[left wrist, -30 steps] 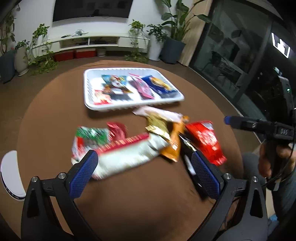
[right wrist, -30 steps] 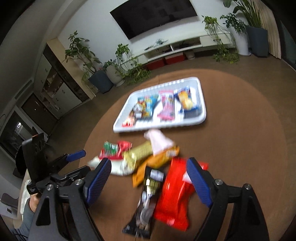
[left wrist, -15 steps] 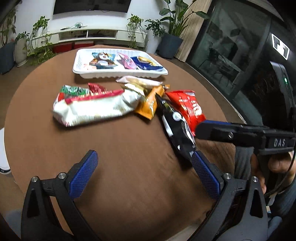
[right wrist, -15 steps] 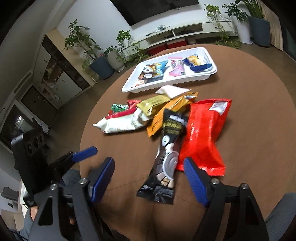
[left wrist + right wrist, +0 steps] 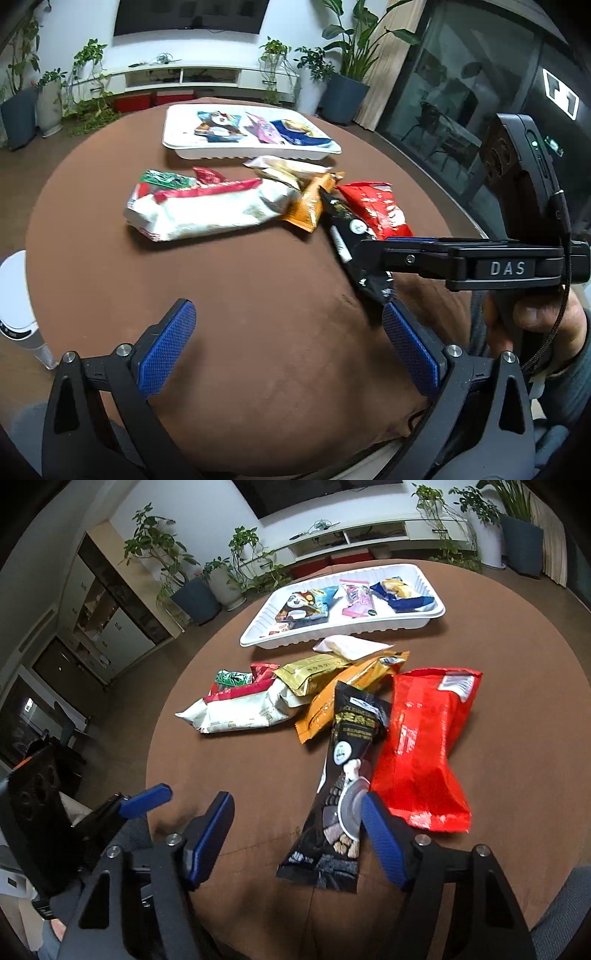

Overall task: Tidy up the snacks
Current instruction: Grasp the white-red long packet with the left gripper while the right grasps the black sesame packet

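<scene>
- Brown cloth covers the round bench [image 5: 498,635]; loose snack packets lie in a cluster near its middle.
- White tray [image 5: 369,629] sits at 12 o'clock of the cluster, just beyond it, holding a panda-print packet [image 5: 301,607], a pink packet [image 5: 356,598] and a blue packet [image 5: 400,594].
- Cluster contents: large white packet [image 5: 240,712] at 9 o'clock, green packet [image 5: 231,677] behind it, gold packet [image 5: 314,670], orange packet [image 5: 343,694], small white packet [image 5: 351,646] nearest the tray, red bag [image 5: 424,746] at 3 o'clock.
- Black packet [image 5: 343,794] lies lengthwise at 6 o'clock, overlapping the orange packet and touching the red bag.
- Right hand-held gripper [image 5: 295,830]: jaws spread wide, nothing held; its right finger lies over the black packet's lower part.
- Left hand-held gripper [image 5: 288,347]: jaws spread wide, empty, above bare cloth at the near edge.
</scene>
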A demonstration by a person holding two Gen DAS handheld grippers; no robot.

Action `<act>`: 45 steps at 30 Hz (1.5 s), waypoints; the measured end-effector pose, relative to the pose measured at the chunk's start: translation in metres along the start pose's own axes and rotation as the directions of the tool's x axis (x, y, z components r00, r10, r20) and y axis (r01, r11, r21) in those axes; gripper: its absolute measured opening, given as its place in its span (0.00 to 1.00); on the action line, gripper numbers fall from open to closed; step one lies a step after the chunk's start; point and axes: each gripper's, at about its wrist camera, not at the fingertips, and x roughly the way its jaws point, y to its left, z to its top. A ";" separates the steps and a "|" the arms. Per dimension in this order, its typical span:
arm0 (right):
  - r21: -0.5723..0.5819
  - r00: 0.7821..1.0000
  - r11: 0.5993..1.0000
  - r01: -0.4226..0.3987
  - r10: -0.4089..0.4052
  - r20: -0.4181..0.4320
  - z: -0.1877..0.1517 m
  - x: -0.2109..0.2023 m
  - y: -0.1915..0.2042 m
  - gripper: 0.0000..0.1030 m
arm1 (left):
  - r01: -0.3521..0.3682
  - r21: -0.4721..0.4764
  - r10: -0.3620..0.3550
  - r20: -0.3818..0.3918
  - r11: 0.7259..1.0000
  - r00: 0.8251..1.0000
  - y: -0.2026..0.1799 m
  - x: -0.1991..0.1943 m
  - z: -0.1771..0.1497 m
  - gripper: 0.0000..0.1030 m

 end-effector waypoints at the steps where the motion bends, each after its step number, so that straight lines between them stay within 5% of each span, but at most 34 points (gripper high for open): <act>1: -0.006 1.000 1.000 0.007 -0.007 -0.001 0.002 0.003 0.001 0.71 | -0.001 -0.007 0.001 0.004 1.000 1.000 0.003 -0.002 0.001 0.99; 10: -0.034 0.992 0.994 0.106 -0.108 -0.061 0.015 0.029 -0.003 0.69 | -0.040 -0.002 0.040 0.013 0.999 0.999 0.012 -0.006 0.007 0.99; 19: -0.096 0.985 0.985 0.147 -0.154 -0.075 0.007 0.036 -0.003 0.52 | -0.114 0.180 0.108 0.040 0.977 0.993 0.012 0.004 0.050 0.99; 23: -0.094 0.986 0.985 0.142 -0.149 -0.077 0.003 0.032 -0.006 0.43 | -0.126 0.367 0.135 0.002 0.922 0.991 0.007 0.020 0.080 0.99; 28: -0.083 0.988 0.989 0.120 -0.127 -0.084 0.000 0.029 -0.007 0.43 | -0.079 0.577 0.174 -0.112 0.813 0.978 0.001 0.059 0.101 0.92; 32: -0.061 0.991 0.994 0.095 -0.100 -0.088 0.001 0.029 -0.011 0.43 | -0.026 0.679 0.221 -0.202 0.734 0.954 -0.003 0.094 0.111 0.82; 35: -0.046 0.993 0.996 0.074 -0.078 -0.090 0.001 0.029 -0.014 0.43 | 0.025 0.707 0.243 -0.276 0.707 0.930 -0.003 0.116 0.109 0.74; 39: -0.037 0.994 0.998 0.053 -0.056 -0.089 0.001 0.028 -0.016 0.43 | 0.060 0.712 0.262 -0.333 0.699 0.906 -0.002 0.133 0.100 0.69; 42: -0.030 0.995 0.999 0.038 -0.040 -0.088 0.002 0.028 -0.018 0.43 | 0.087 0.667 0.229 -0.371 0.740 0.900 0.001 0.134 0.102 0.61; 45: -0.022 0.996 0.999 0.025 -0.027 -0.089 0.001 0.027 -0.020 0.43 | 0.110 0.652 0.219 -0.402 0.750 0.889 -0.001 0.133 0.096 0.56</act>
